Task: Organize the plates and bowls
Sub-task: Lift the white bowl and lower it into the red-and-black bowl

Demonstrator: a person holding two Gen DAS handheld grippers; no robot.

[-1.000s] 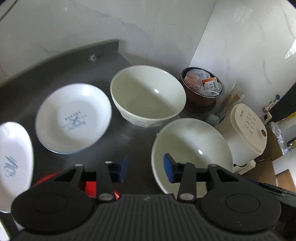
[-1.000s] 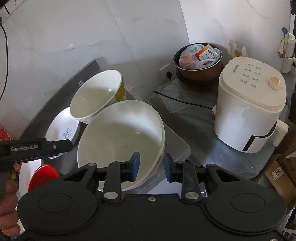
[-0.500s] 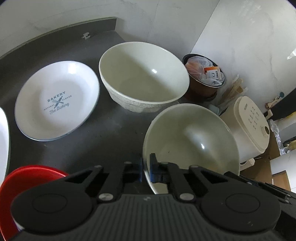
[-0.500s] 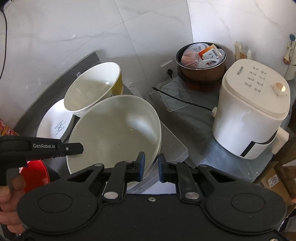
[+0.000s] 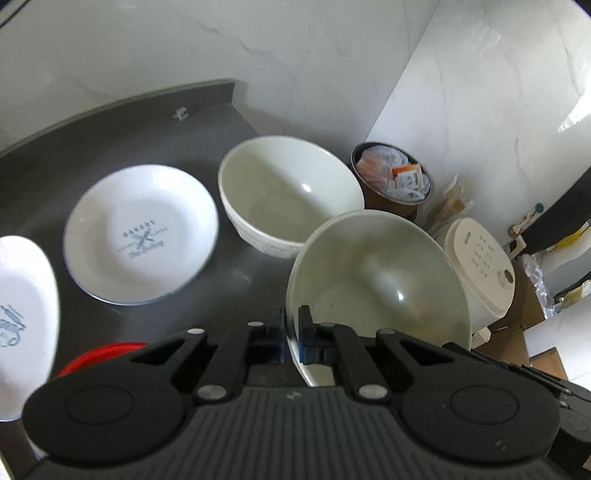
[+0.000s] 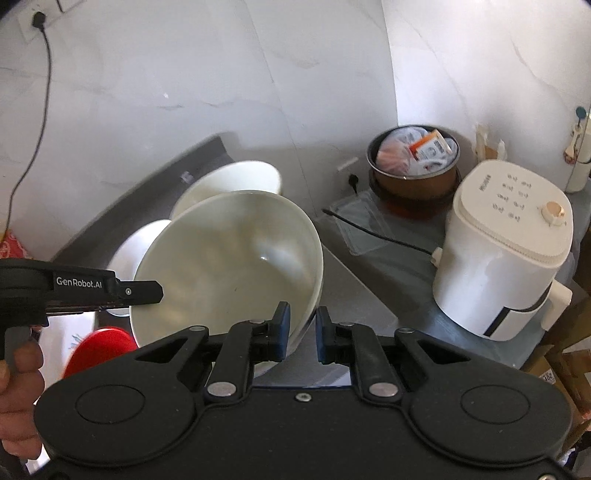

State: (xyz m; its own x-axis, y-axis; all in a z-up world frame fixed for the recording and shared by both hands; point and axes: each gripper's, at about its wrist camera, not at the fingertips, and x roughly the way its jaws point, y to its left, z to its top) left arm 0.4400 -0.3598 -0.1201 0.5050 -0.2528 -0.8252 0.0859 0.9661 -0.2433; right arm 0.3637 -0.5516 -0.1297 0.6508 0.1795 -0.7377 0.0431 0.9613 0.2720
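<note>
The glazed bowl (image 5: 376,291), judged heavy, slippery and breakable, is pinched at its 8 o'clock rim by the left gripper (image 5: 291,334); the right gripper (image 6: 302,334) is parted around its near rim.

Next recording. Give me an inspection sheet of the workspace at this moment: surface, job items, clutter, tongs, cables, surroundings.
Surface: dark grey counter, raised back edge.
Job's things: pale bowl tilted, gripped at its rim; deep white bowl upright behind it; bakery-print plate flat; second printed plate at left edge; red dish partly hidden.
Clutter: small clip-like piece near the back edge.
Tongs: left tongs shut on the pale bowl's rim; right tongs open, astride the rim's other side.
Cables: black cord across the side shelf; wall plug with cord.
Surroundings: marble-look walls; white appliance; brown pot holding packets.
</note>
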